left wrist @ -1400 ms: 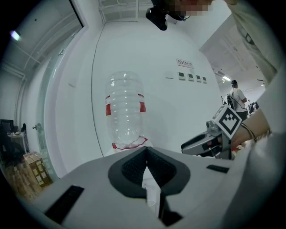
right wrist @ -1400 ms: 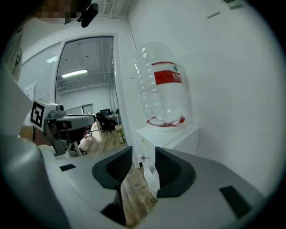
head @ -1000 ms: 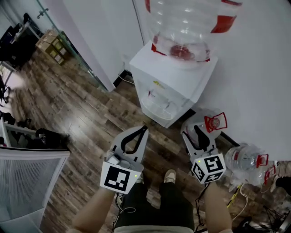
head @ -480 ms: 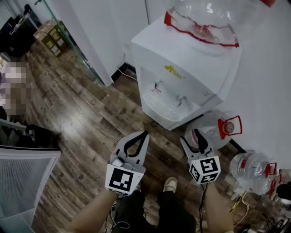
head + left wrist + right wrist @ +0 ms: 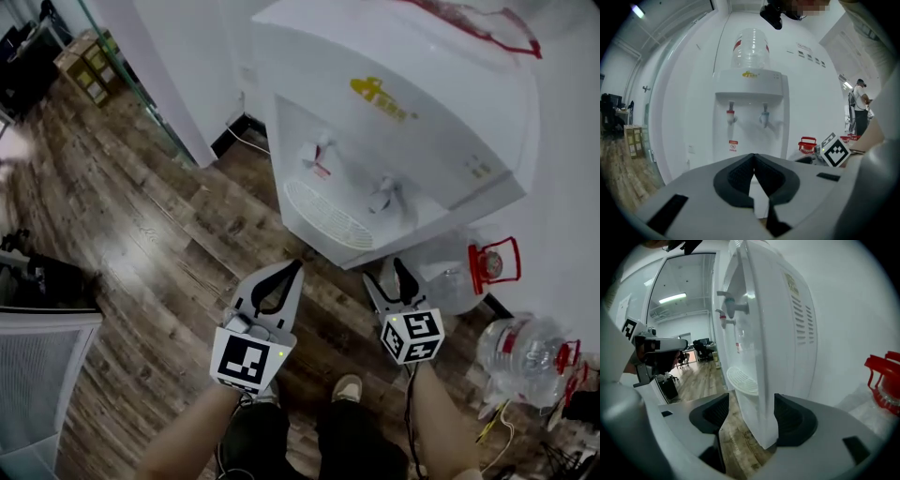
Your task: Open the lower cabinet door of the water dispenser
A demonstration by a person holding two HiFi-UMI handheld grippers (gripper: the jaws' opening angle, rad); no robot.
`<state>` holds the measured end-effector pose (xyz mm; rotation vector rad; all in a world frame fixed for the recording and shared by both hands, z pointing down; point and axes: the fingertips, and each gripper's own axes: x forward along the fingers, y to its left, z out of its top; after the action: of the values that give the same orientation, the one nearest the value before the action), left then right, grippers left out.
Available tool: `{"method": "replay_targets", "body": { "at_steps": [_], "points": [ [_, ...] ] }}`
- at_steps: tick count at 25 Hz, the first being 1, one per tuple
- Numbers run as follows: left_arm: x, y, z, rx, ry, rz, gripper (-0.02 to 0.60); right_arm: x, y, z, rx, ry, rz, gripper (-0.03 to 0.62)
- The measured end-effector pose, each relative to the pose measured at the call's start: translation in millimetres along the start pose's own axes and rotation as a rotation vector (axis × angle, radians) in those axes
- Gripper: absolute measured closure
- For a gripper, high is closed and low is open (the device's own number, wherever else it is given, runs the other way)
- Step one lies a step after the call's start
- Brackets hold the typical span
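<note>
i hold both tongs low before the water dispenser because its lower cabinet door sits under the drip tray, seemingly flush. left tongs are pressed together, empty; right tongs have just been opening, spread, nothing between.

place: office | cues: glass partition, workstations, water dispenser

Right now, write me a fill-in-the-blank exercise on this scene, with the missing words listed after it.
The water dispenser has ___ taps above its drip tray.
The jaws of the left gripper are ___.
The bottle on the floor nearest the dispenser has a ___ handle.
Missing words: two; shut; red.
</note>
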<state>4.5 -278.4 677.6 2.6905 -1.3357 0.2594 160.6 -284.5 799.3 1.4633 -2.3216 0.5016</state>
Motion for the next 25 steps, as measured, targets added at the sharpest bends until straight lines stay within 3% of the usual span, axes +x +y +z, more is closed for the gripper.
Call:
{"method": "replay_targets", "body": {
  "at_steps": [8,12,15,21,25],
  "points": [
    [26.5,28.9,-59.2,-0.031,0.038,0.064,0.575,50.5,-34.3,-48.1,0.056,0.051,-0.022,0.279],
    [33.5,30.8,-74.2,-0.021,0.043,0.061,0.575,69.0,-47.8,-56.7,0.007,0.053,-0.068,0.279],
    [44.2,30.5,-80.7,0.001,0.040,0.052,0.575,77.3,-54.2,-54.0,-0.032,0.036,-0.076,0.217],
    [55.0,24.3,-85.9,-0.007,0.036,0.025,0.575,80.1,-49.8,-58.1,-0.037,0.035,-0.094,0.237],
    [51.5,23.3,-91.7,-0.018,0.065,0.028,0.575,76.7,-45.8,-62.0,0.042,0.045,-0.156,0.291]
  ]
}}
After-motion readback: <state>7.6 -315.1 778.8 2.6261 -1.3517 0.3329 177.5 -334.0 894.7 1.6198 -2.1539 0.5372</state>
